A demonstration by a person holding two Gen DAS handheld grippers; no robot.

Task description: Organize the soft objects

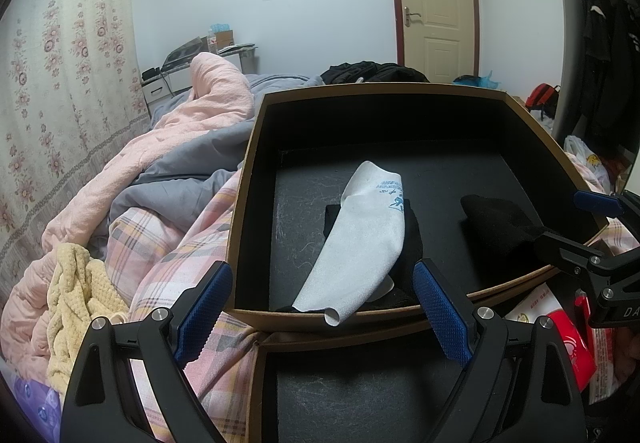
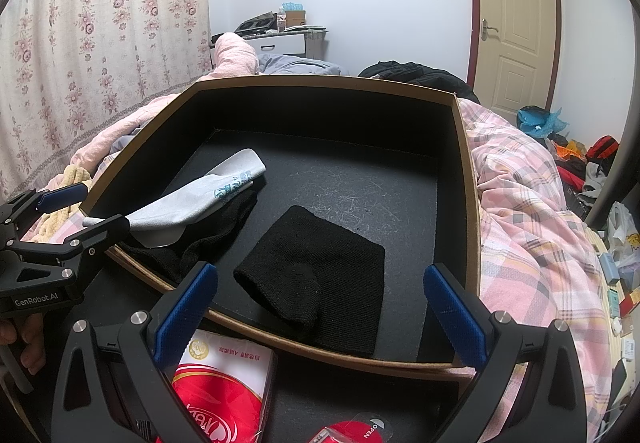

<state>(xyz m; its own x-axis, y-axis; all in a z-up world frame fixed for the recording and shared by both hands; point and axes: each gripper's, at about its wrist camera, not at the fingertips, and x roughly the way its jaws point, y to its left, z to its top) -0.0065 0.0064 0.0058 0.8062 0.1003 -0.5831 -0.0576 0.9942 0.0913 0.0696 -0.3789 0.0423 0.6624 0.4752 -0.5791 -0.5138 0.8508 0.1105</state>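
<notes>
- Tongs state: the left tongs stand spread wide with nothing between the blue pads; the right tongs are likewise spread and empty. Both hang just short of the near rim of the box.
- Container: an open cardboard box with a black lining, resting on the bed. Its far half is bare.
- Contents, left side: a grey sock lies diagonally over a black sock; the grey sock's open cuff drapes onto the near wall, touching the rim.
- Contents, right side: a black knit piece, flat and partly folded over itself, lies near the front wall, apart from the socks.
- Outside the box: a yellow towel lies crumpled on the bed to the left, and a red-and-white packet lies just in front of the near wall.
- Step in hand (a judgement): sorting appears partly done; the towel is the likely item left to bring in.
- Procedure, left tongs: grip the towel at a thick bunched fold, not a loose edge, so that it lifts as one mass.
- Procedure, clearance: carry it over the box wall high enough that trailing cloth does not snag the rim or drag the grey sock's cuff out.
- Procedure, placement: set it down in the bare far area, clear of the socks.
- Procedure, right tongs: keep them off the knit piece unless it needs flattening.
</notes>
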